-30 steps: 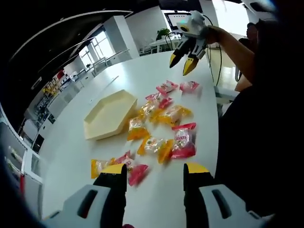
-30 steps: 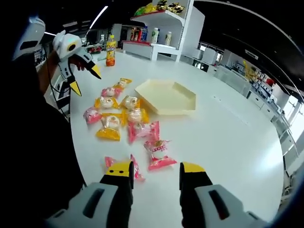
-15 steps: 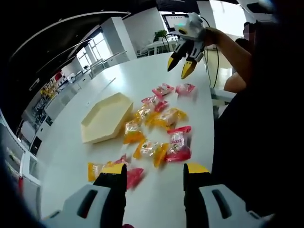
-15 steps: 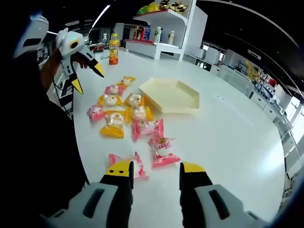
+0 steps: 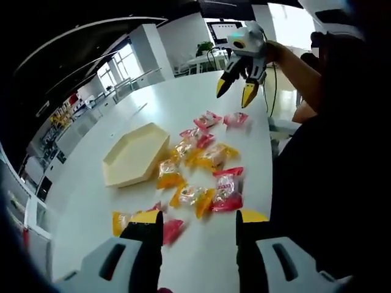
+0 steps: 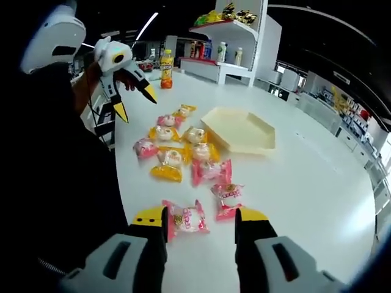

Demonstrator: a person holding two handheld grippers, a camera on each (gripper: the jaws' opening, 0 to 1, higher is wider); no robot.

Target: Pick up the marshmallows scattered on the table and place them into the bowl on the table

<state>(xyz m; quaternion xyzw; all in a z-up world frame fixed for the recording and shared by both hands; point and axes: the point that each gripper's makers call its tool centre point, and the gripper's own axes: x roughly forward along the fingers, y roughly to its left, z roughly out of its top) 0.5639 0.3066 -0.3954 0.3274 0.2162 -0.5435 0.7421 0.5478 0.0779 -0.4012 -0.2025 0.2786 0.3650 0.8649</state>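
Several wrapped marshmallow packets, pink and orange, lie scattered on the white table. A cream hexagonal bowl sits beside them, also seen as the bowl in the right gripper view. My left gripper is open above the near packets, with a pink packet just ahead. My right gripper is open, low over a pink packet that lies between its tips, nearer the left jaw. Each gripper appears in the other's view, held above the table with jaws apart: the right gripper and the left gripper.
An orange drink bottle stands at the table's far end. A white shelf with goods rises behind it. The person's dark clothing borders the table edge. Bare table stretches past the bowl.
The right gripper's camera has moved forward and down, so the pink packet now lies between its tips. The left view has drawn back slightly. The packets and bowl have not moved.
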